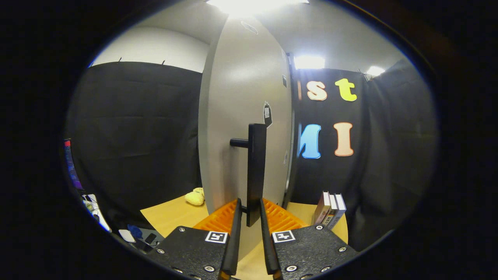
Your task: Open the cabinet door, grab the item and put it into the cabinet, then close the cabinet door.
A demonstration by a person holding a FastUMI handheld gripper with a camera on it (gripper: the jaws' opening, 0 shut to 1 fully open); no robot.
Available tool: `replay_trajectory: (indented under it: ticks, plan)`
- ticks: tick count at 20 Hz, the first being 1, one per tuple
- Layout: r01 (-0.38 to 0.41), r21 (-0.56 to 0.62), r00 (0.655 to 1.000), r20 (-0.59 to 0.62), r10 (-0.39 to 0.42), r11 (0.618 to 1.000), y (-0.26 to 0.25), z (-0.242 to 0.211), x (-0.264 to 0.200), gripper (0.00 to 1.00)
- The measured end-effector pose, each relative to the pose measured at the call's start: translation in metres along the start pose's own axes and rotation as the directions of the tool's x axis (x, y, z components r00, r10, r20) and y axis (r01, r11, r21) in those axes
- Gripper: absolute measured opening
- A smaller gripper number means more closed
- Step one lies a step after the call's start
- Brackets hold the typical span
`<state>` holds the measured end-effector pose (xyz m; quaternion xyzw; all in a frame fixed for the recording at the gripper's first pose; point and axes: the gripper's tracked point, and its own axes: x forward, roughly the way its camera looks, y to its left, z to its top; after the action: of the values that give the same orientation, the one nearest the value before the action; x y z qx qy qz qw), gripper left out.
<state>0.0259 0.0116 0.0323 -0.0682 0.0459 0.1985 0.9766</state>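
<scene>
Gripper (249, 210): fingers pinching the lower end of the cabinet door's (241, 116) black bar handle (256, 167).

Risk, judged: the grip sits near the bar's tip; pulling off-axis may let it slip free.

Item: probably the yellow soft toy (195, 196), at 10 o'clock from the fingers, on the wooden tabletop (171, 217).

Books (330, 210) upright at 2 o'clock. Black cloth walls; bright ceiling lights.

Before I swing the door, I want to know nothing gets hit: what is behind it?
Past the door, a yellow soft toy lies on the table one side, books stand the other. The door hides what lies straight behind. The gripper straddles the handle.
</scene>
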Motion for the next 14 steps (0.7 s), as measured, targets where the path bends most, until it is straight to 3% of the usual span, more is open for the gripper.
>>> replay_trajectory:
  ticks: [4,8,10,13,14]
  plan:
    - [0.09,0.06,0.996,0.003,-0.09,0.994,-0.004,-0.002,-0.006,0.28]
    - [0.181,0.11,0.983,0.008,-0.183,0.977,-0.03,-0.008,-0.026,0.38]
    - [0.204,0.166,0.979,-0.002,-0.206,0.965,-0.04,-0.009,-0.019,0.59]
    - [0.286,0.26,0.952,0.032,-0.304,0.922,-0.052,-0.006,-0.026,0.82]
    - [0.326,0.28,0.935,0.045,-0.351,0.903,-0.057,-0.008,-0.03,0.84]
